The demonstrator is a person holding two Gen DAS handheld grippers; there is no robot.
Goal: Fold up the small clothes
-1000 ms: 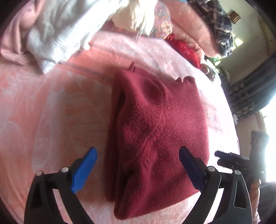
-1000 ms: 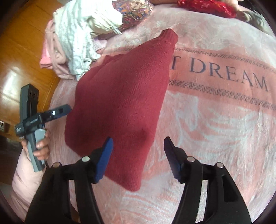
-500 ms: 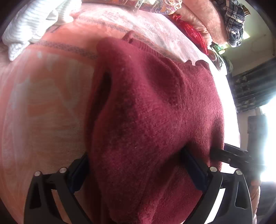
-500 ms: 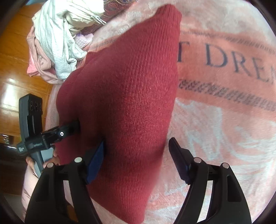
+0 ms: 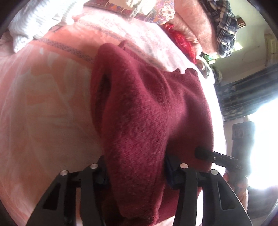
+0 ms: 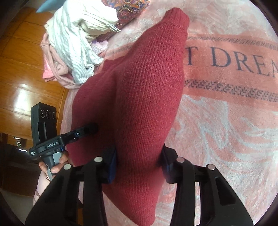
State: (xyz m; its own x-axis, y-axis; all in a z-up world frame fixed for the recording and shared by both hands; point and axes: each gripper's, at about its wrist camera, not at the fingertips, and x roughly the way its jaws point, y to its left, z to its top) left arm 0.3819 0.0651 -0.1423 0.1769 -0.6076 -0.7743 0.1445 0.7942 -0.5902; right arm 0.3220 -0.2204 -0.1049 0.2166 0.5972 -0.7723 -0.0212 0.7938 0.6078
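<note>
Pink bedding printed with pale leaves and large dark letters (image 6: 231, 121) is serving as my folding surface, and nearest to each lens I am seeing my own tools at work: the left gripper (image 5: 135, 170) is pinching a thick bunch of the maroon sweater (image 5: 147, 113) between its fingers, and the right gripper (image 6: 139, 166) is squeezing another bunch of the same knit, so both are closing on cloth rather than standing apart. I am holding the two bunches side by side along the near edge, I judge, so that the edge comes up evenly and can be carried over onto the far half. Because of that grip the sweater is rising in a ridge near the tools while its far part, ending in a ribbed band (image 6: 177, 17), is lying on the bedding. Beyond it, a heap of white and pale pink clothes (image 6: 76, 45) is waiting at the bed's edge, apparently kept apart from my working area, with a patterned cushion (image 5: 156, 12), a red cloth (image 5: 182, 41) and a plaid garment (image 5: 224, 24) sitting at the far side
</note>
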